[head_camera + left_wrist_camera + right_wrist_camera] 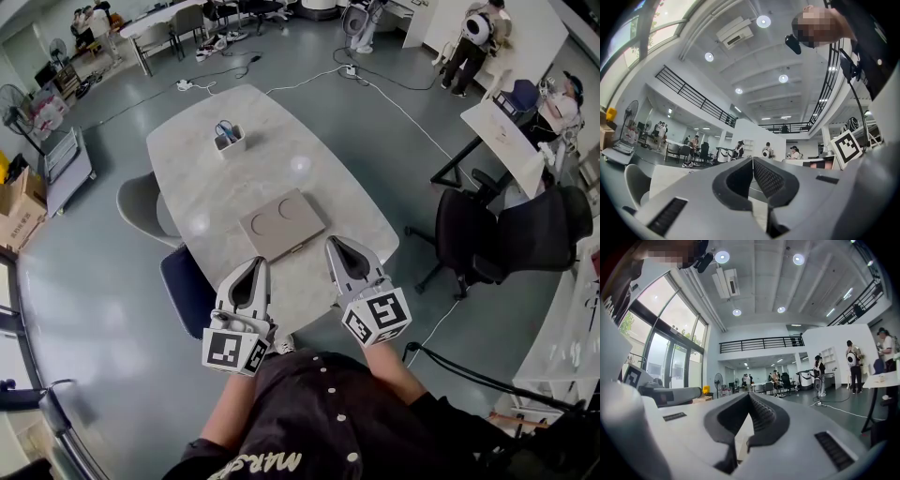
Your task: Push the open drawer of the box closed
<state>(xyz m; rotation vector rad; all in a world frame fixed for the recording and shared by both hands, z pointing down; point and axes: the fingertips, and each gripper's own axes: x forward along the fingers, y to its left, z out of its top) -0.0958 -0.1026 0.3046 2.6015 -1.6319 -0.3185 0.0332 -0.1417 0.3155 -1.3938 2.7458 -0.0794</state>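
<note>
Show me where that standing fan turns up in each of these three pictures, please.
Head view: the standing fan is at the far left edge, in the upper part.
Left gripper view: at the left edge, about halfway up.
Right gripper view: left of centre, by the tall windows.
Shared landmark: the yellow object close beside the fan in all three views.

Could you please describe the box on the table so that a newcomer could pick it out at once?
Find the pale marble-look table on the grey floor. The box lies flat by its near edge. It is tan and low with two round dents on top, unlike the small upright white holder farther along.
</note>
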